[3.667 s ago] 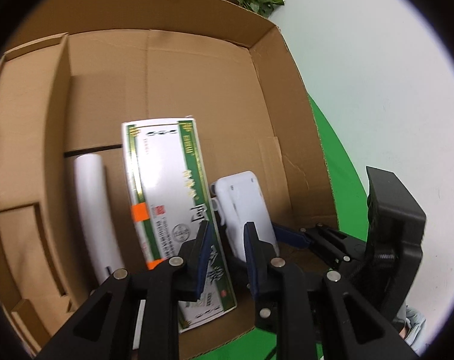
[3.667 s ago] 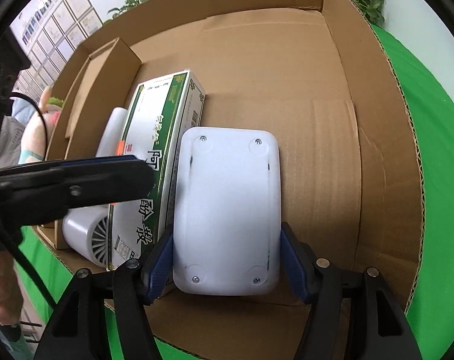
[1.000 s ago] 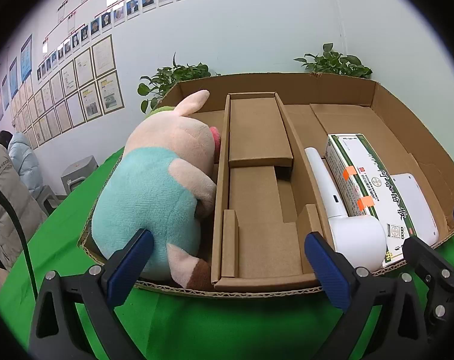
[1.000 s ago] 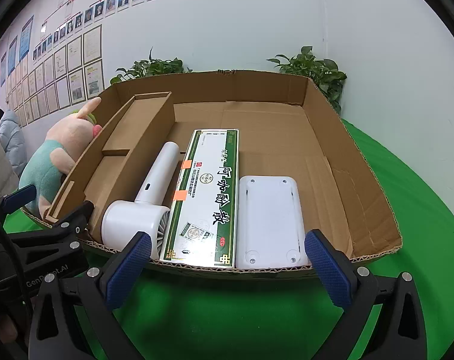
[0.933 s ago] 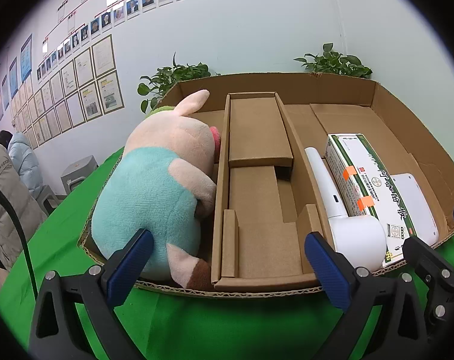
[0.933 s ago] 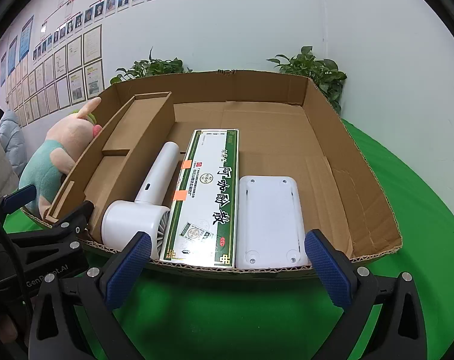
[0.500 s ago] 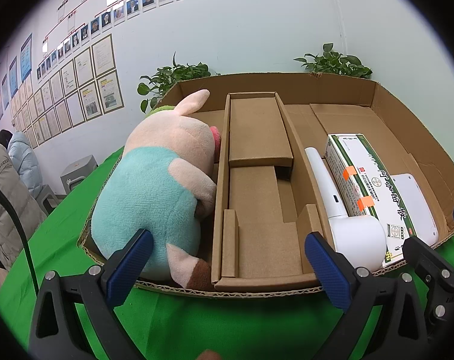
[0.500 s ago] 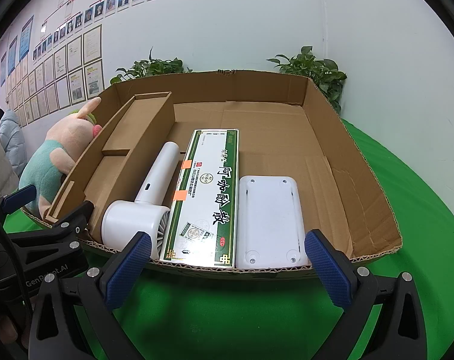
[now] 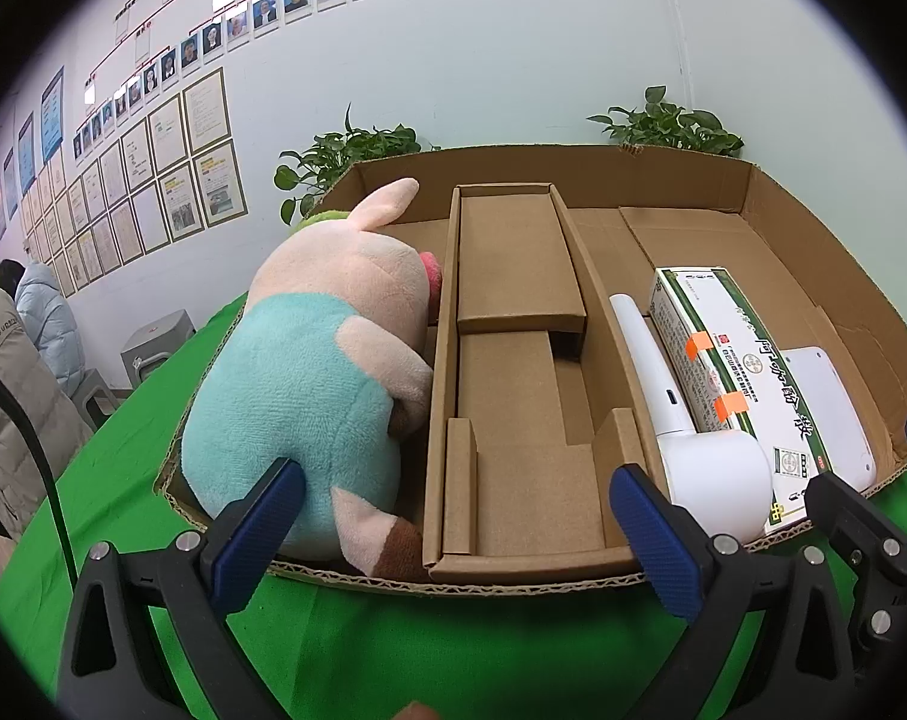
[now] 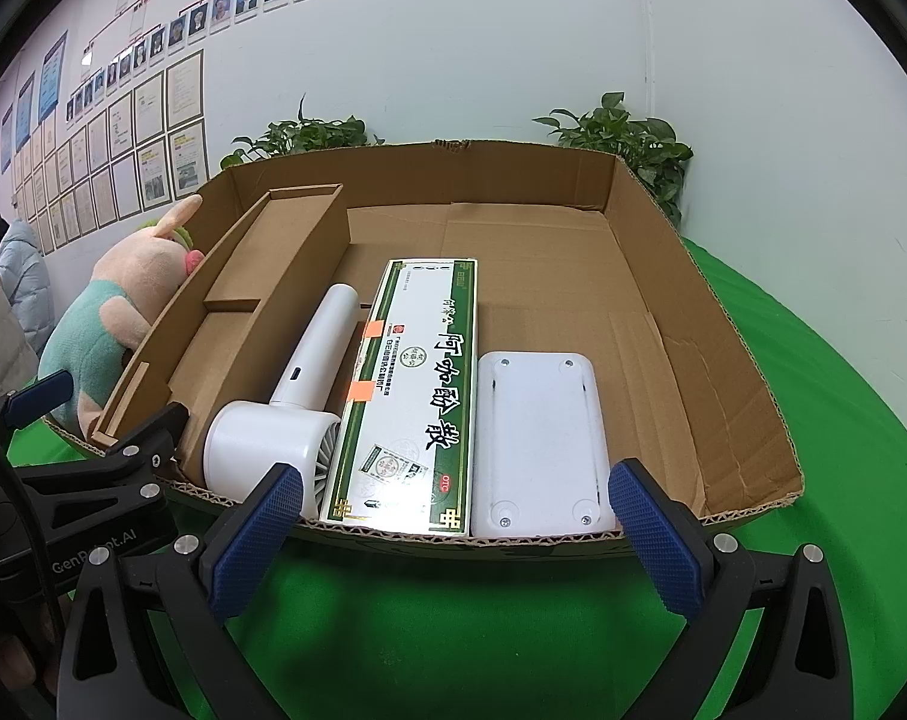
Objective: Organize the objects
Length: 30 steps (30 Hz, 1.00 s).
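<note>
A shallow cardboard box [image 10: 681,276] lies on green cloth. Side by side in its right section rest a white hair dryer [image 10: 285,414], a green-and-white carton [image 10: 417,396] and a flat white device [image 10: 537,438]. A plush pig in a teal shirt [image 9: 309,372] fills the left section, beside a cardboard insert [image 9: 513,372]. My left gripper [image 9: 453,534] hovers open just outside the box's near edge, holding nothing. My right gripper [image 10: 453,528] is also open and empty, in front of the carton and white device.
Potted plants [image 10: 621,144] stand behind the box against a white wall hung with framed papers [image 9: 171,180]. People in padded coats [image 9: 9,372] stand at far left. Green cloth [image 10: 813,420] surrounds the box.
Since 3.7 s ago both grippers let go of the carton and white device and drew back out of the box. Over the last second nothing has moved.
</note>
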Each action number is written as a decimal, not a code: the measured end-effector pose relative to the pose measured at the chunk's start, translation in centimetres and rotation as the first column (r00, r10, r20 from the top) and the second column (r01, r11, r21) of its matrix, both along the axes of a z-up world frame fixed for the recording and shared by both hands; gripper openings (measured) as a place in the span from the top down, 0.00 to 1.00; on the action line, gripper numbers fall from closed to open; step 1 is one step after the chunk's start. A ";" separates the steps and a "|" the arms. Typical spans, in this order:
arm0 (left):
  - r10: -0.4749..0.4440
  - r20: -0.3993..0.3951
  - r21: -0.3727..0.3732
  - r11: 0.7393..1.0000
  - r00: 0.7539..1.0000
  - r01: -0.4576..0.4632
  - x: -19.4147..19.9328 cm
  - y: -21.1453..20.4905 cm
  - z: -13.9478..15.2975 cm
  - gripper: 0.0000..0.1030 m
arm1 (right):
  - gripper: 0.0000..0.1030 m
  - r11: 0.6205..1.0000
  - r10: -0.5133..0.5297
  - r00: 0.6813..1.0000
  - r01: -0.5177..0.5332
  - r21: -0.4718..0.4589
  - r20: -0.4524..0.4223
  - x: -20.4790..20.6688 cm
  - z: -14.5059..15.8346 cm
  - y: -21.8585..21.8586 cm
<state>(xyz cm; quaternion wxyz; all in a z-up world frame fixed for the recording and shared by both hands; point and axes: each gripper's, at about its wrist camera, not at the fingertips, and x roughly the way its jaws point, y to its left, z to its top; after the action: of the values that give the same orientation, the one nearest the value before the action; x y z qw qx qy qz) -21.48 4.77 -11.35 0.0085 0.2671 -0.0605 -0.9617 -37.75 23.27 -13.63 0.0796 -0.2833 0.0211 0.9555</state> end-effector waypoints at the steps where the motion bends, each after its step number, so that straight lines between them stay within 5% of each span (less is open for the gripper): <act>1: 0.000 0.000 -0.001 1.000 1.000 0.000 0.0 0.0 0.0 0.02 | 0.00 1.000 -0.001 1.000 0.001 0.000 0.000 0.1 0.1 -0.1; 30: -0.003 0.000 0.000 1.000 1.000 0.003 0.0 0.0 0.0 0.01 | 0.00 1.000 0.000 1.000 0.000 0.000 0.000 0.7 0.2 -0.4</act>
<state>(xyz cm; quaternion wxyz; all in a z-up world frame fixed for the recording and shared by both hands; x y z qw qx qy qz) -21.45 4.75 -11.32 0.0068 0.2673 -0.0607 -0.9617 -37.07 22.90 -13.41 0.0798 -0.2835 0.0212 0.9554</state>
